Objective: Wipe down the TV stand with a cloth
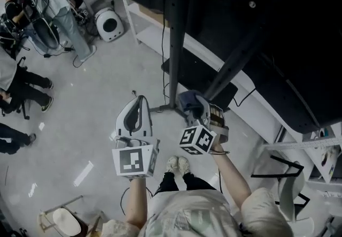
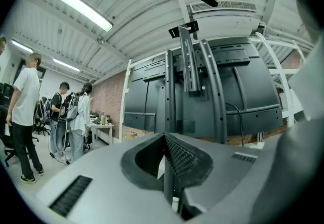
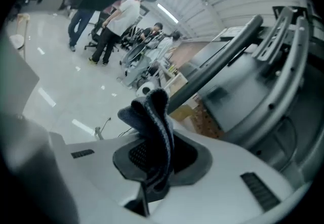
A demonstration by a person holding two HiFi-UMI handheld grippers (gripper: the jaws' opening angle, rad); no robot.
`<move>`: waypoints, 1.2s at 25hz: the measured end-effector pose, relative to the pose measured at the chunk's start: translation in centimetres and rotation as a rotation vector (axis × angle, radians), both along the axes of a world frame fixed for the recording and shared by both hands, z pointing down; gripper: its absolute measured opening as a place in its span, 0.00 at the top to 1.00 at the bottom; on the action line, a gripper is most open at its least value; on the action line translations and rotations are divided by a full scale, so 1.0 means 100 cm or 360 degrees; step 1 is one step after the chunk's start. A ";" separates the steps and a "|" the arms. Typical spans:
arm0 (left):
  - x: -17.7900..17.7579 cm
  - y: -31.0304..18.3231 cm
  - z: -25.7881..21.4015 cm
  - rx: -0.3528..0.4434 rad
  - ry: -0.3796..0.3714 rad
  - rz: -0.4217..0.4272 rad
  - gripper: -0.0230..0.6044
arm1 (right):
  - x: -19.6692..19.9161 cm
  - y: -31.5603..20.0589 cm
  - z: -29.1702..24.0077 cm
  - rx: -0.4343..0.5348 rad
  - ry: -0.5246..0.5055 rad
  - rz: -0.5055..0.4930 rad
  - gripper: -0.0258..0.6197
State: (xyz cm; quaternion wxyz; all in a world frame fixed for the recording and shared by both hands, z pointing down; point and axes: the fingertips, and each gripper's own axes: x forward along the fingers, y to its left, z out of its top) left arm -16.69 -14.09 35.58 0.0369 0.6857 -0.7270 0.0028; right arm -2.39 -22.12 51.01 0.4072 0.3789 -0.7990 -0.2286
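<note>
The cloth (image 3: 152, 134) is dark blue-grey, with a paler stripe along its folded edge. The left gripper (image 1: 140, 103) and the right gripper (image 1: 193, 106) are light grey, and each bears black-and-white square markers (image 1: 133, 161). The fingers (image 2: 183, 156) have black pads with a fine dotted grid. The TV stand (image 1: 174, 27) is black, its posts dotted with small holes. The floor (image 1: 101, 97), at the left of the frame, is pale glossy grey. The shoes (image 1: 178, 165) at lower centre are off-white and the trousers (image 1: 176, 181) black.
</note>
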 end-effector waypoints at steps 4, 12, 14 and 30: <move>-0.009 0.009 -0.042 0.0147 -0.0045 -0.0050 0.94 | -0.008 0.007 -0.106 0.0241 -0.0335 0.0033 0.87; 0.010 0.028 -0.105 0.0342 -0.0121 -0.0045 0.94 | -0.004 0.057 -0.215 0.0142 -0.1145 -0.0046 0.87; 0.016 0.031 -0.112 0.0363 -0.0143 -0.0031 0.94 | 0.001 0.066 -0.229 0.0129 -0.1251 -0.0065 0.87; 0.024 0.029 -0.118 0.0377 -0.0185 -0.0010 0.94 | -0.003 0.074 -0.268 0.0187 -0.1252 -0.0195 0.87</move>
